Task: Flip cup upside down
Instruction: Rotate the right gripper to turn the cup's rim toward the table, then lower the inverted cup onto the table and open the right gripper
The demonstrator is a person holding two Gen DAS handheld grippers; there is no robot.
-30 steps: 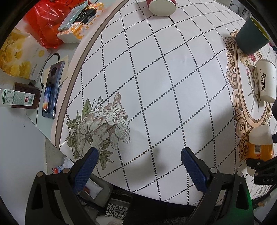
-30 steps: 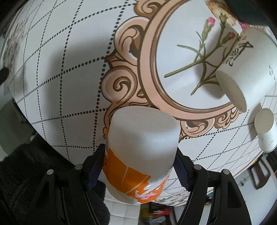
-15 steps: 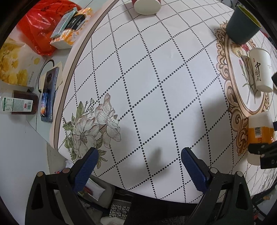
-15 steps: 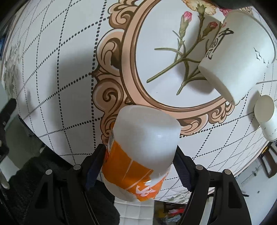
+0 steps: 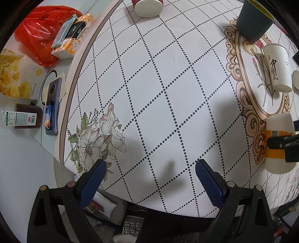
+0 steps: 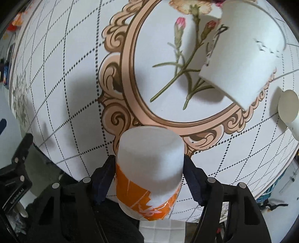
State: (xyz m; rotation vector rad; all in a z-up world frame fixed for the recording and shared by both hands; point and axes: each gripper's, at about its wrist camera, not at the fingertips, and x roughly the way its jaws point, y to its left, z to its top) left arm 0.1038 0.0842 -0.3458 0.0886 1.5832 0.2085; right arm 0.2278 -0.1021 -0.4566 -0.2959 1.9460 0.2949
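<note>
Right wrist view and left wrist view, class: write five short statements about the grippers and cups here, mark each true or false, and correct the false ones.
1. The right gripper is shut on the orange-banded cup. True.
2. The left gripper holds a cup. False: it is open, with nothing between its fingers.
3. The dark green cup lies on its side. False: it stands upright, mouth up.
4. The white cup with calligraphy stands inside the oval frame print. True.
5. A phone lies off the tablecloth. True.

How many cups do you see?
5: orange-banded cup in the right gripper; lettered white cup on the oval print; small white cup beside it; dark green cup; red cup far back. Others may be hidden.
</note>
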